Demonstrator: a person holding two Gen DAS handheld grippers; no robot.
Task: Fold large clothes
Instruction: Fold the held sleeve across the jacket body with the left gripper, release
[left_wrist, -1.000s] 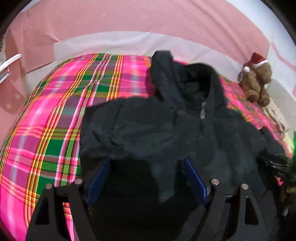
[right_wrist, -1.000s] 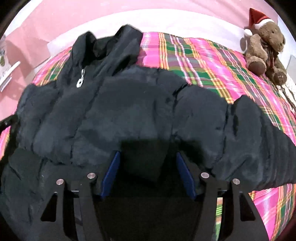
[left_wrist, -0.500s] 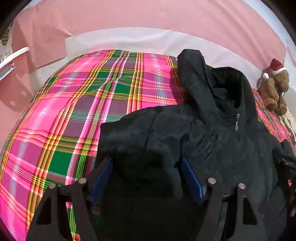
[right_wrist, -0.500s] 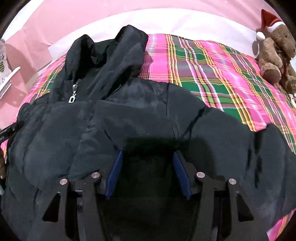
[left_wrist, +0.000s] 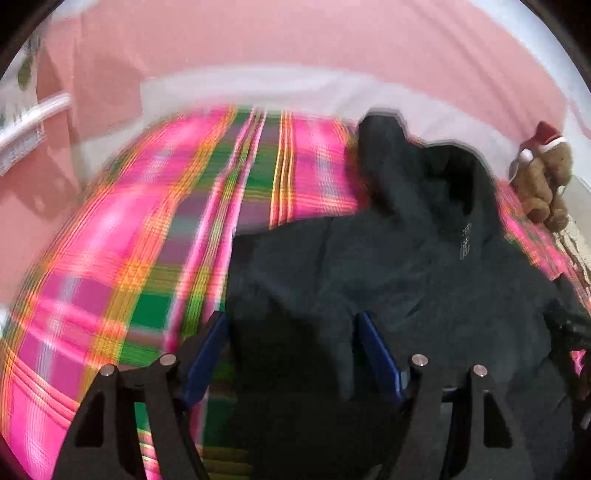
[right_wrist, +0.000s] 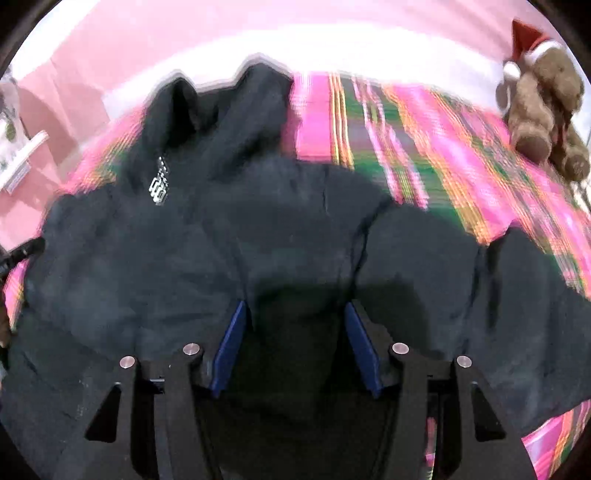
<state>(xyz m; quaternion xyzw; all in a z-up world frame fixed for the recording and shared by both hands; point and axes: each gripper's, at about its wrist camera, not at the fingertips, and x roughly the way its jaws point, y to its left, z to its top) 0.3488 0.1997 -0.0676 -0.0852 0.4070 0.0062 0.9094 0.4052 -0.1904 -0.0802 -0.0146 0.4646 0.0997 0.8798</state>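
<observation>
Gripping black padded hooded jacket (left_wrist: 388, 280) hem | left tool (left_wrist: 291, 354), right tool (right_wrist: 291, 343): both clenched on fabric | risk: bulky padding slipping out, collapsing fold

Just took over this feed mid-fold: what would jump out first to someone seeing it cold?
The loud pink-and-green plaid bedspread, then the bulky black jacket spread over it, hood toward the far edge, silver zipper pull near the collar. A brown teddy bear in a Santa hat sits at the far right corner. Jacket fabric lies between both grippers' blue pads.

Motion blur smears the plaid bedcover (left_wrist: 155, 236), and the black jacket (right_wrist: 184, 266) runs off the frame's lower edge.
</observation>
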